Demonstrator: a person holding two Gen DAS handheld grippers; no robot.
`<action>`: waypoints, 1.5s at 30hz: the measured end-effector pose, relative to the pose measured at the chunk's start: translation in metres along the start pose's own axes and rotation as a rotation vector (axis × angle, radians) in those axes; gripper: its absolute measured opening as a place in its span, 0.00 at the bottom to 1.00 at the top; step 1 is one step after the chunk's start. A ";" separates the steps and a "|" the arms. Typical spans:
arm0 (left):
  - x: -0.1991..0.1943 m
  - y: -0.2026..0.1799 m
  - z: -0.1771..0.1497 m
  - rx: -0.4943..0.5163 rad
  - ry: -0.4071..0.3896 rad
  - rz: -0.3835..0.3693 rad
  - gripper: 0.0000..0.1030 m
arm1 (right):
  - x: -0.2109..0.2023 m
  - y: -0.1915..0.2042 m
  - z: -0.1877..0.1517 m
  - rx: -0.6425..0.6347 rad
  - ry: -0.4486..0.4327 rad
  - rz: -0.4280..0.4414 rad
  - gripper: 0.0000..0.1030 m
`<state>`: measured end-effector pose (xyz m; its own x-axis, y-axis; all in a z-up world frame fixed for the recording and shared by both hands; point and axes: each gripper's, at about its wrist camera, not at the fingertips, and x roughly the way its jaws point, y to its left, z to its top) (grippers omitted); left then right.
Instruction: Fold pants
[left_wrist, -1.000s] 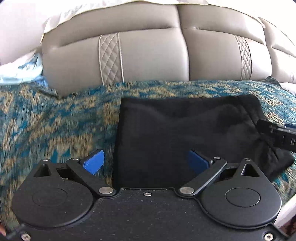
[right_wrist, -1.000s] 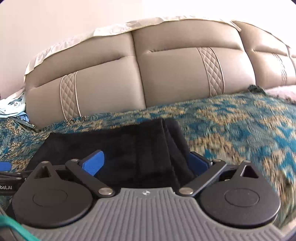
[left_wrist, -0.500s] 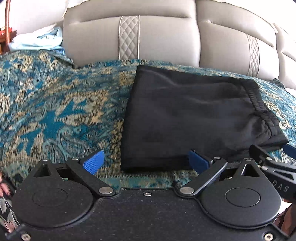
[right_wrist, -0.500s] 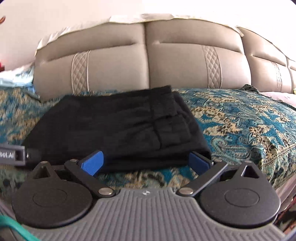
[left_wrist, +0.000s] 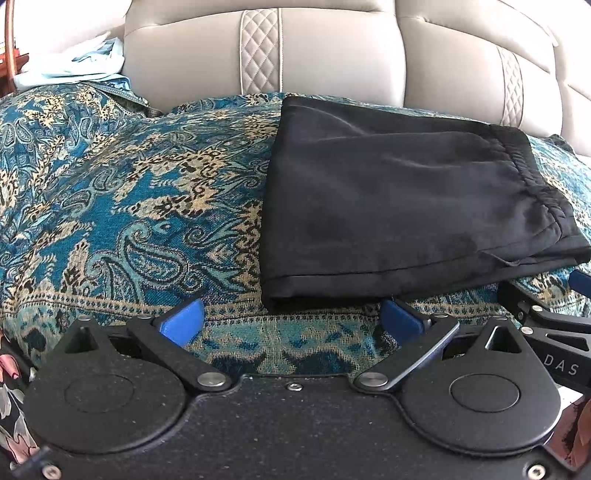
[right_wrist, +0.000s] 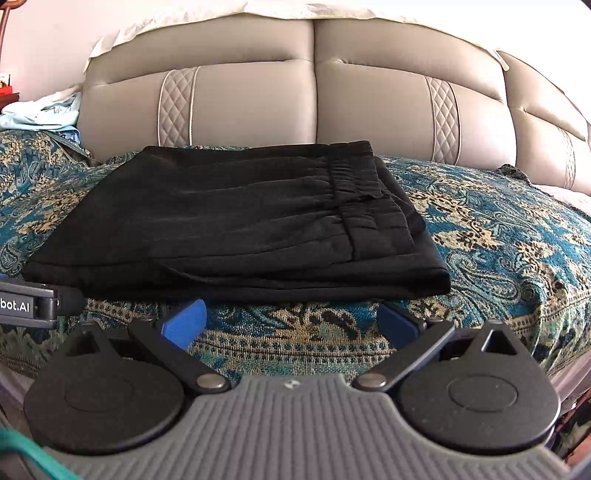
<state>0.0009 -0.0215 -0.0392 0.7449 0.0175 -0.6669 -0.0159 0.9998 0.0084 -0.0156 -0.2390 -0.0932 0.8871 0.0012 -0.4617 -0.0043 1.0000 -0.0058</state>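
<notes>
Left gripper (left_wrist: 291, 319) and right gripper (right_wrist: 290, 319), both spread wide, sit below folded black pants (right_wrist: 236, 221) on patterned bedspread (left_wrist: 110, 192); padded headboard (right_wrist: 314, 99) fills upper frame.

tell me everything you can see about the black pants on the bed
The pants are black, of soft matte cloth, folded into a flat stack of layers. A gathered elastic waistband lies on top toward the right. They rest on the blue patterned bedspread, their far edge near the beige headboard. Both the left gripper and the right gripper are open, just short of the near edge, touching nothing.
</notes>
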 end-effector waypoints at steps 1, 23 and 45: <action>0.000 0.000 0.000 0.002 -0.001 -0.002 1.00 | 0.000 0.000 0.000 -0.001 -0.001 -0.002 1.00; 0.004 0.001 0.001 0.035 0.000 -0.020 1.00 | 0.002 0.003 -0.001 -0.006 -0.006 -0.005 1.00; 0.005 0.001 0.002 0.037 0.004 -0.022 1.00 | 0.002 0.004 -0.001 -0.010 -0.011 -0.009 1.00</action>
<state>0.0061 -0.0209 -0.0410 0.7423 -0.0040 -0.6700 0.0248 0.9995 0.0215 -0.0144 -0.2354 -0.0953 0.8921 -0.0080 -0.4518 -0.0005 0.9998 -0.0188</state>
